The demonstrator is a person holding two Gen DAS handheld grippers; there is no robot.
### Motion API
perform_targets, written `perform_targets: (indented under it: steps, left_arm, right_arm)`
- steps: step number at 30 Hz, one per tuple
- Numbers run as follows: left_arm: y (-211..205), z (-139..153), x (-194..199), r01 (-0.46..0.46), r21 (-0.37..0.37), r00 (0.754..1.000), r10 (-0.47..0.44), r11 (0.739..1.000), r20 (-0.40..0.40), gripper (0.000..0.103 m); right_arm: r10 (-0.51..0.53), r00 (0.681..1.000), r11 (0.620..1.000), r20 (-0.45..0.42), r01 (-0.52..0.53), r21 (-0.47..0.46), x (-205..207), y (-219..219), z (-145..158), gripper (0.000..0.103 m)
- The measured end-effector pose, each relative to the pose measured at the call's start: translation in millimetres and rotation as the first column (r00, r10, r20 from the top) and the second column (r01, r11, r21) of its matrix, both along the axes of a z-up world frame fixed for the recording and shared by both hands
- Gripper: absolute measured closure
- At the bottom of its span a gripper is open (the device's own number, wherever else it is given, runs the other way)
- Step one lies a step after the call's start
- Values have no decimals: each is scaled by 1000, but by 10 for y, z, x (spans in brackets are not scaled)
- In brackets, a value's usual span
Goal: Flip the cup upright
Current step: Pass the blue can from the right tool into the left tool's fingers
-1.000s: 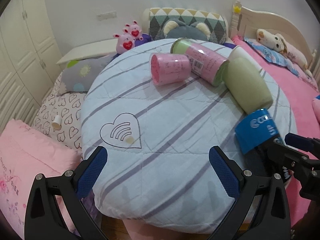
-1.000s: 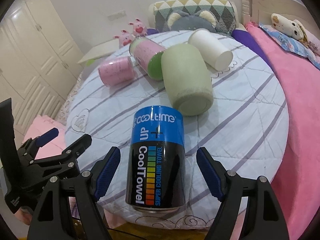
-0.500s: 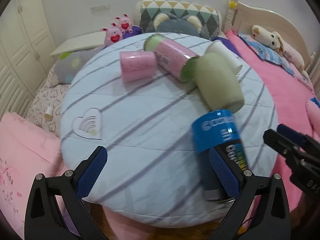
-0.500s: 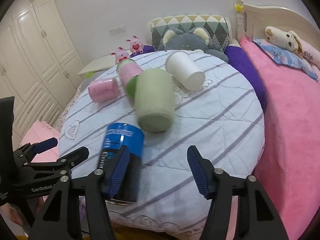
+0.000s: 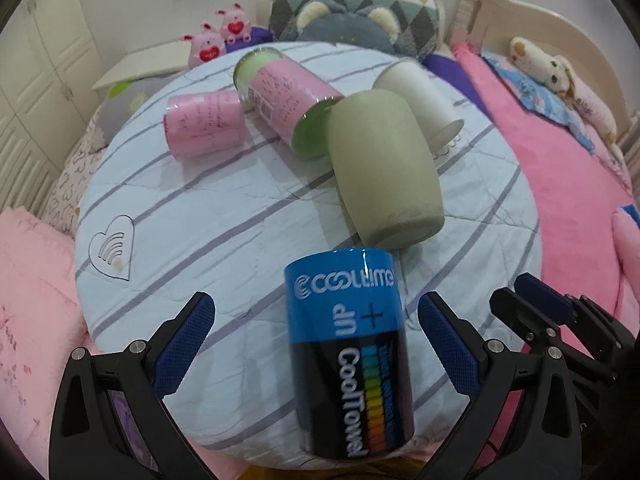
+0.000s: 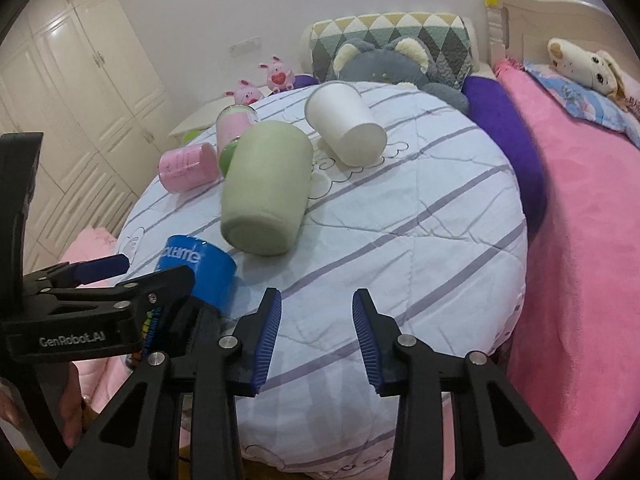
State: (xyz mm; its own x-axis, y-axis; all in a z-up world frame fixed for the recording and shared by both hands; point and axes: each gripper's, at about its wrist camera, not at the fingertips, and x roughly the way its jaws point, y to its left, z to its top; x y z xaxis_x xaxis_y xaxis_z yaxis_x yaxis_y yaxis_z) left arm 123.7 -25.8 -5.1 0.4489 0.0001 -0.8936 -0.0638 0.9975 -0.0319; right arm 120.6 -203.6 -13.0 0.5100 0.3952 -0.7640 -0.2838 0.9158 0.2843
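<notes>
Blue pads of the left gripper (image 5: 316,344) are spread wide to either side of the blue-and-black cup (image 5: 348,356), with clear gaps on both sides, so nothing is gripped yet. The cup is seen lying on its side on the round counter (image 5: 224,216), its blue end pointing away from the gripper and its black end at the near edge; this straddling pose is judged to be a line-up for closing on the cup's body before it is turned upright. Just ahead of the gripper, beyond the blue end, the green cup (image 5: 384,176) lies tipped over, and it should be kept clear during the lift. Farther ahead lie a white cup (image 5: 424,100) and two pink containers (image 5: 204,124). The right gripper (image 6: 316,336) is held empty off to the right, its jaws only partly parted, presumably kept out of the way.
</notes>
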Motion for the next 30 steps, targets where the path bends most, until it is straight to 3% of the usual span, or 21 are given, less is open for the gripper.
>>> perform_targets:
  steps: [14, 15, 18, 19, 30]
  left_arm:
    - [-122, -251, 262, -59, 55, 992, 64, 997, -107, 1]
    - [-112, -274, 268, -61, 59, 991, 68, 996, -117, 5]
    - [-89, -357, 273, -62, 42, 983, 68, 997, -169, 31]
    - [-84, -382, 272, -58, 27, 982, 62, 998, -181, 33]
    - [-92, -121, 167, -33, 24, 997, 35, 999, -71, 33]
  right_arm:
    - [30, 995, 999, -91, -28, 24, 375, -165, -281, 64]
    - [33, 995, 999, -96, -30, 27, 388, -167, -298, 64]
    - [38, 994, 999, -98, -35, 33, 417, -181, -321, 64]
    - [38, 994, 999, -98, -35, 33, 421, -181, -319, 64]
    - [46, 995, 999, -89, -45, 22, 445, -111, -289, 57]
